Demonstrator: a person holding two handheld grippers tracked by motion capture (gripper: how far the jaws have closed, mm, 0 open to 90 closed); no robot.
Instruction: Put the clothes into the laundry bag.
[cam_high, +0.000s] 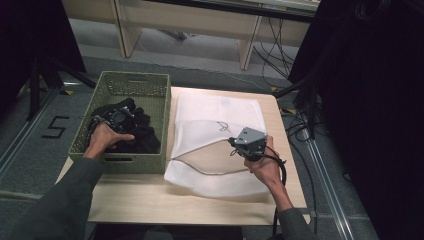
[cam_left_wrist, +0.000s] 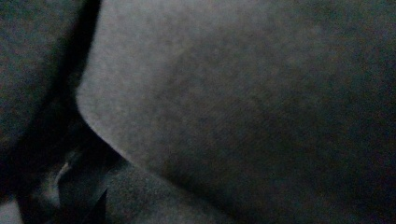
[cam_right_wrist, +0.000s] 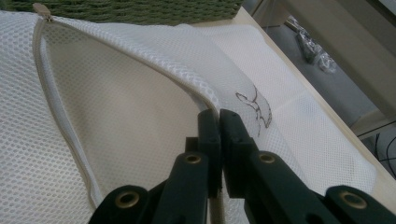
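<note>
White mesh makes up the laundry bag (cam_high: 215, 130) that lies flat on the bench (cam_high: 150, 200), just beside a green woven basket (cam_high: 160, 100) at the bench's left end; the bag's zip (cam_right_wrist: 44, 88) is undone and its mouth gapes toward the basket, the pull tab (cam_right_wrist: 41, 9) lying at the basket end of the opening; the right gripper (cam_right_wrist: 218, 122) has its jaws pressed together on the upper edge of that opening, pinching the mesh and its zip tape and lifting it so the mouth stands open; in the high view the same right gripper (cam_high: 248, 145) sits over the bag's right half, held by the right hand (cam_high: 267, 167); the left gripper (cam_high: 119, 120) is down in the basket, buried among dark clothes (cam_high: 140, 132) with the left hand (cam_high: 102, 140) behind it; its own camera shows dark cloth (cam_left_wrist: 233, 102) pressed close against the lens, so whether its jaws are spread or closed on a garment I cannot tell; judging by this, the opening of the bag is done and held ready, while the loading is at its start; no dark clothing lies inside the bag as far as the opening shows, the whole pile is in the basket, and each piece has yet to be lifted across and pushed through the mouth, with the zip to close after that.
</note>
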